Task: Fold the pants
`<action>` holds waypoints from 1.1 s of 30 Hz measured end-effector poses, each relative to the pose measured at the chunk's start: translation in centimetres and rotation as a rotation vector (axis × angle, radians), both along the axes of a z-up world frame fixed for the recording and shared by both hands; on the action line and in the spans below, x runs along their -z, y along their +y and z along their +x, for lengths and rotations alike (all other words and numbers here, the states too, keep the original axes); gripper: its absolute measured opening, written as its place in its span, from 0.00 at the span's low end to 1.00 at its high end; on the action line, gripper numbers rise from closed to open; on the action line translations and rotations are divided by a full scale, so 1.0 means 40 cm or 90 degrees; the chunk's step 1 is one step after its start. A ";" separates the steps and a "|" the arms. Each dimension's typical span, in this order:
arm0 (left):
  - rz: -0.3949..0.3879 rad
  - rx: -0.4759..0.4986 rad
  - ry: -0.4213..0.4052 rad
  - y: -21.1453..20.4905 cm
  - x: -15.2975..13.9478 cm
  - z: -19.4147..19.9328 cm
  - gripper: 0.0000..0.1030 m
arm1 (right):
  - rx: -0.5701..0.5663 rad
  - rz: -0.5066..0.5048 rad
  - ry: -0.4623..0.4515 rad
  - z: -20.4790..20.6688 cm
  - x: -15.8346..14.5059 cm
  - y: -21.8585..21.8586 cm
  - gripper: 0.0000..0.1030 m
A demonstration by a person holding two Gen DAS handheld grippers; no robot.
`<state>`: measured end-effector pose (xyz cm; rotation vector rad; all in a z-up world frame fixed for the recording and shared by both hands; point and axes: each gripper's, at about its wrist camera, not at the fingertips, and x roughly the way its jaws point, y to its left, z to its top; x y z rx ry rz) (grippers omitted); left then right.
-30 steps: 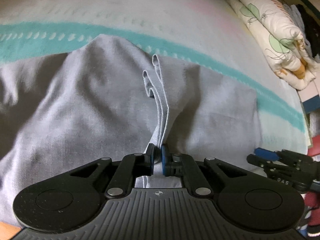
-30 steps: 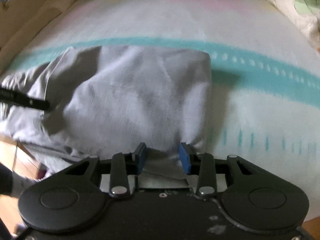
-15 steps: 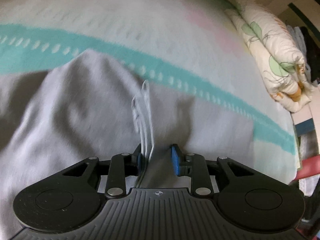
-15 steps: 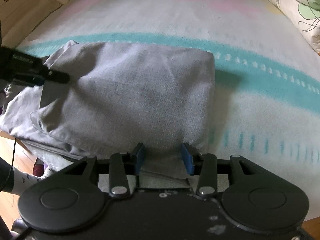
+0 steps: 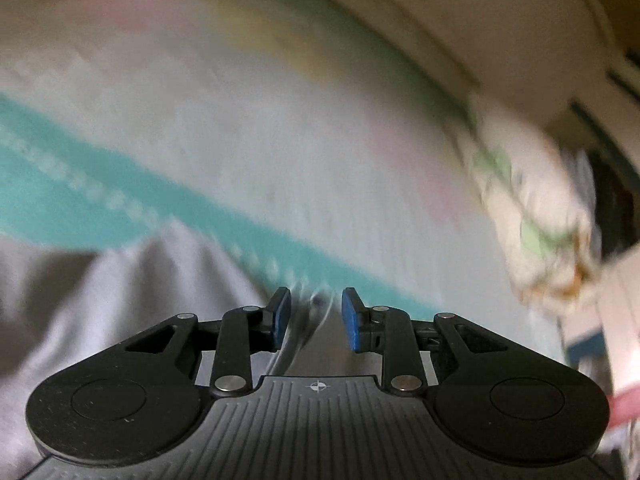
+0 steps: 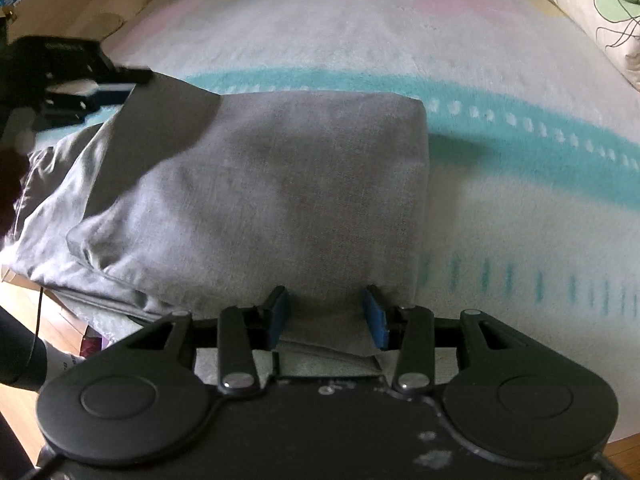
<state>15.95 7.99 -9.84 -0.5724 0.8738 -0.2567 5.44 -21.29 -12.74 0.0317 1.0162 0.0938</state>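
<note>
The bed [image 6: 360, 40], covered in a pale fleece blanket with a teal stripe and faint pink and yellow bands, carries the grey woven cotton pants [image 6: 256, 184], which lie as a folded slab with a squared corner ahead of the right tongs [image 6: 326, 316] and looser layers spilling toward the bed's near edge on their left. A rolled floral quilt [image 6: 592, 4] sits well beyond, up to the right of both tongs.

The big change is at the left tongs [image 5: 316, 318]: a second ago they were clenched on a gathered ridge of the cloth, and their jaws have just been opening, so that ridge now stands slack between the blue pads [image 5: 352, 320], brushing the left one at most, released. The left view is badly smeared. The right tongs have also been opening and now straddle the pants' near edge with both pads clear of the cloth, gripping nothing.

That reads as a fold just laid down and let go; the next fold calls for a fresh pinch. From the right tongs, the left tongs appear far up and left, at the pants' far corner
</note>
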 end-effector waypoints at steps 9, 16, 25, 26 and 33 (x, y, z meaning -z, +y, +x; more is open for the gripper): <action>0.124 0.007 0.005 -0.010 -0.026 -0.041 0.26 | 0.041 0.067 -0.029 0.003 -0.030 -0.045 0.45; 0.231 0.165 0.012 -0.136 0.027 -0.108 0.26 | 0.113 0.103 -0.141 0.066 -0.070 -0.075 0.20; 0.264 0.218 0.024 -0.165 0.071 -0.138 0.26 | 0.222 0.126 -0.117 0.198 0.023 -0.135 0.01; 0.253 0.209 0.028 -0.156 0.072 -0.138 0.26 | 0.229 0.129 -0.113 0.200 0.018 -0.136 0.01; 0.281 0.078 0.007 -0.058 0.029 -0.180 0.26 | 0.167 0.077 -0.164 0.170 -0.033 -0.045 0.20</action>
